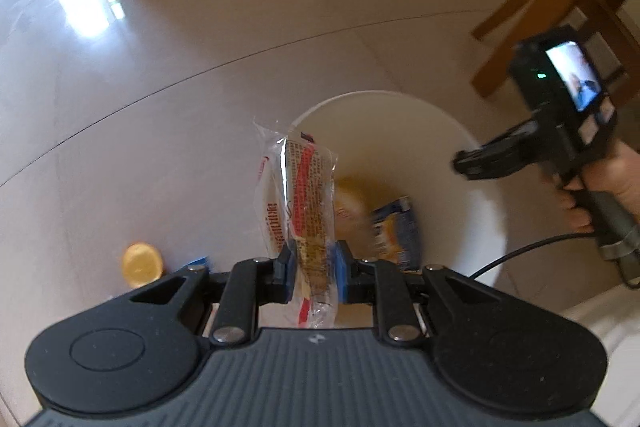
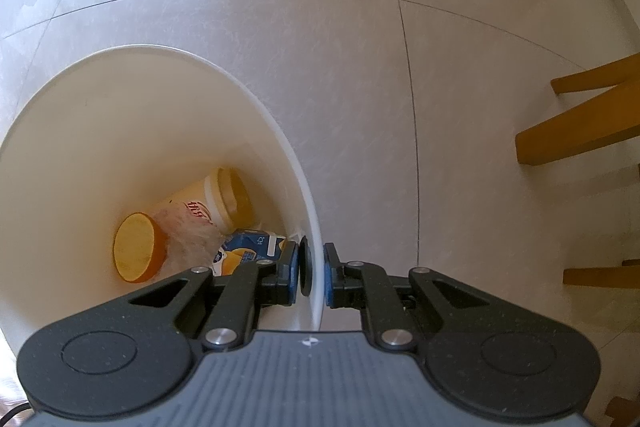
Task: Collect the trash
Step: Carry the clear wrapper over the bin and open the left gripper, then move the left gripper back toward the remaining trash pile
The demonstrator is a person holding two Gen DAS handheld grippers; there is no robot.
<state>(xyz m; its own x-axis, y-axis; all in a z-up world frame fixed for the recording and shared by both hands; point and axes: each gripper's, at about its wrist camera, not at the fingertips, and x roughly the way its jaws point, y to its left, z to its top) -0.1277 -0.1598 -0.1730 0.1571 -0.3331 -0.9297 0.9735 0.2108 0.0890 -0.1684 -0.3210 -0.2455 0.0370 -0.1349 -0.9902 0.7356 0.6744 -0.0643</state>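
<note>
Over the bin [image 1: 472, 163], left wrist view: the left gripper [image 1: 313, 269] has its blue pads closed on a clear wrapper [image 1: 296, 203] with red print. The wrapper stands up from the pads, its upper end level with the near-left part of the rim. The bin opening lies just right of the wrapper. A cup and a blue carton [image 1: 396, 231] lie at the bottom, blurred. On the floor [image 1: 200, 47] at near left sits a yellow lid [image 1: 142, 264], outside the bin. At right, a hand [image 1: 608, 183] holds the right gripper [image 1: 474, 159] at the bin's right rim.

Right wrist view: the right gripper [image 2: 313, 273] points down, its jaws nearly closed, one pad on each side of the bin wall [image 2: 316, 227], gripping it. Inside lie a cup [image 2: 200, 207], an orange lid [image 2: 136, 253] and the carton [image 2: 248, 247]. Chair legs [image 2: 580, 131] stand at far right.

Risks, as judged:
- Release too far left: the wrapper is light and may drop outside the rim.
- Film may cling to a pad and not fall on opening.
- A loose hold on the wall lets the bin shift if struck.
</note>
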